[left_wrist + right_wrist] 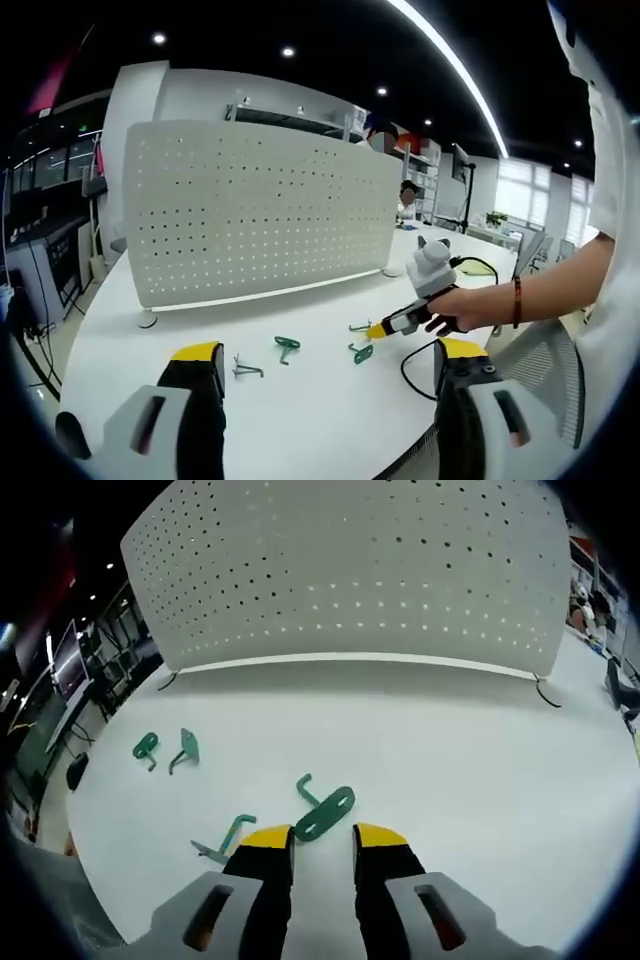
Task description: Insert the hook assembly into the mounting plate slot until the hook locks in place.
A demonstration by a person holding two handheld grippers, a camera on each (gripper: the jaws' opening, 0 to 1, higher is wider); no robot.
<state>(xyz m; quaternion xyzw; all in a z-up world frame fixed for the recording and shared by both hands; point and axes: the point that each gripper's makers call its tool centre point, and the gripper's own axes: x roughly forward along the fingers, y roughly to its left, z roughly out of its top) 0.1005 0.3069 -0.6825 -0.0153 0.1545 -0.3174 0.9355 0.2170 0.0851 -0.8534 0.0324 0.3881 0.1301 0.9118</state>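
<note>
the right gripper [320, 842], jaws spread, is hovering over a green hook [322, 808] before the white pegboard [350, 570]; the left gripper [330, 362] is hanging spread too.

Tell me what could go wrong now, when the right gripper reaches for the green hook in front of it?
1. The right gripper is open just short of the green hook, which lies flat on the white table; the jaws may push it away instead of grasping it.
2. A second hook lies close beside the left jaw and could be knocked.
</note>
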